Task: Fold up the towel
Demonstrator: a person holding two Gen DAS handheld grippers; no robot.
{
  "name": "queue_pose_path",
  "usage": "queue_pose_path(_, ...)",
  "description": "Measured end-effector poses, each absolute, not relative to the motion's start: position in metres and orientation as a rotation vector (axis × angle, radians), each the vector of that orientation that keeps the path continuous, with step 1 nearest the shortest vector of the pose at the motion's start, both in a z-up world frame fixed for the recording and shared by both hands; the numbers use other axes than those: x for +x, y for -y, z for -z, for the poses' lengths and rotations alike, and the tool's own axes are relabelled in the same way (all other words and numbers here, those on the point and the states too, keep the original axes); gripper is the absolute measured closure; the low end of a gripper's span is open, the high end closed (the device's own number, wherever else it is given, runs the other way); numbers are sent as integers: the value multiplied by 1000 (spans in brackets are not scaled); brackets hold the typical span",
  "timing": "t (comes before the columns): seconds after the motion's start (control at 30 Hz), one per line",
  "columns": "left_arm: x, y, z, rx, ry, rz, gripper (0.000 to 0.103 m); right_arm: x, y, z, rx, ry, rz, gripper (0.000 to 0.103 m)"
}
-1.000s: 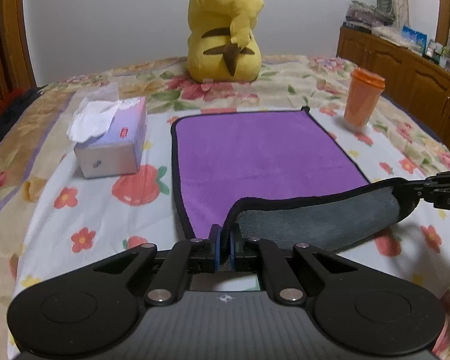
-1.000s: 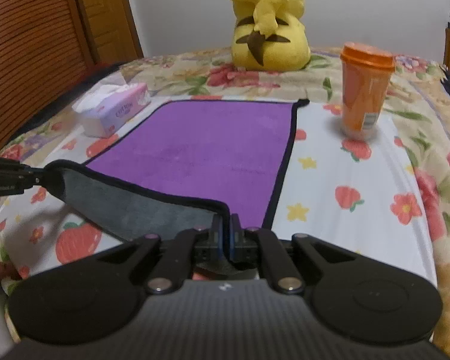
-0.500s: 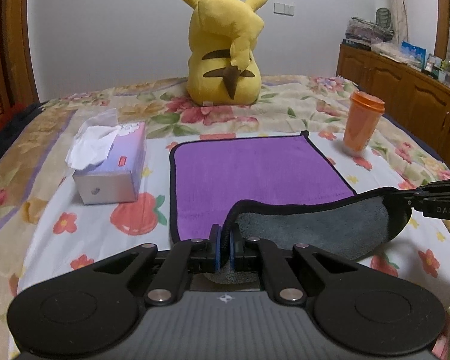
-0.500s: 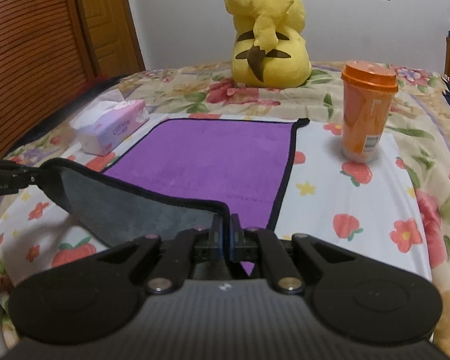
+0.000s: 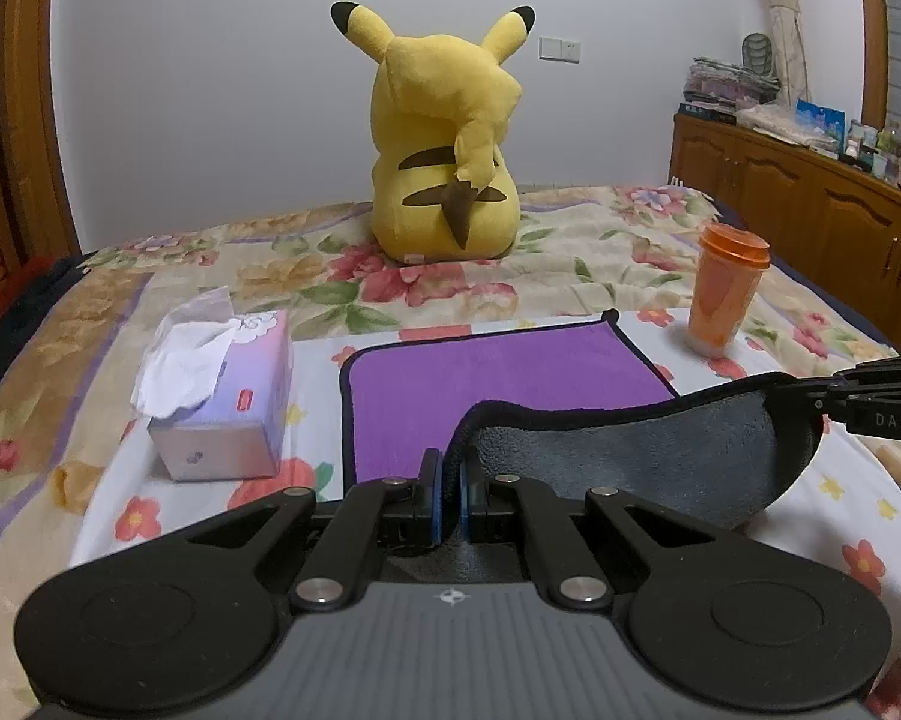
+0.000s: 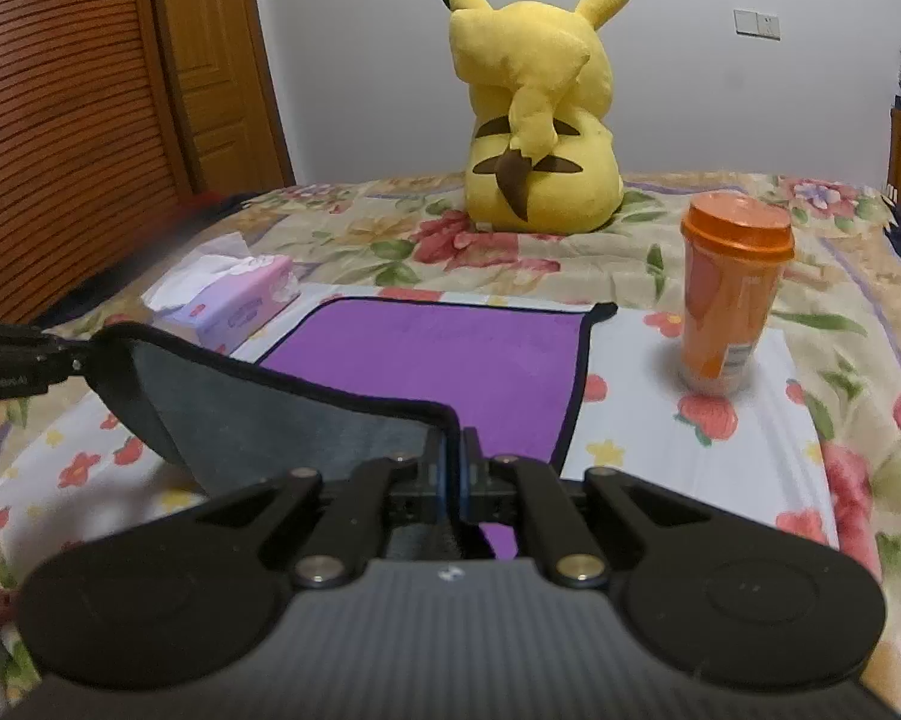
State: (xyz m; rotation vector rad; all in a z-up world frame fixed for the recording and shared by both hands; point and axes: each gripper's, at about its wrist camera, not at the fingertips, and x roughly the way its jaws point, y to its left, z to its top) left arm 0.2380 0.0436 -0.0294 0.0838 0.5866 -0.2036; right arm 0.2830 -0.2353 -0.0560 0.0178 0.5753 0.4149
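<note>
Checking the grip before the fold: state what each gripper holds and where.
Left gripper and right gripper each pinch a near corner of the towel.

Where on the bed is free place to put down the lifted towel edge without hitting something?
Free: the flat purple half of the towel, and the strip of sheet between its right border and the orange cup. Crowded: the left side, where the tissue box sits close to the towel, and the far end by the yellow plush toy.
</note>
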Motion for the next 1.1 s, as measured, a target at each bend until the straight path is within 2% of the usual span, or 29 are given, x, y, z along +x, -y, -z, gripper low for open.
queue_pose_path(0.27, 256, -40, 35, 112, -586, 215, 94, 298, 231, 61, -17, -557, -416, 98)
queue_pose_path(1.1, 300, -32, 5, 122, -482, 165, 94, 351, 227, 35, -101, -473, -404, 98)
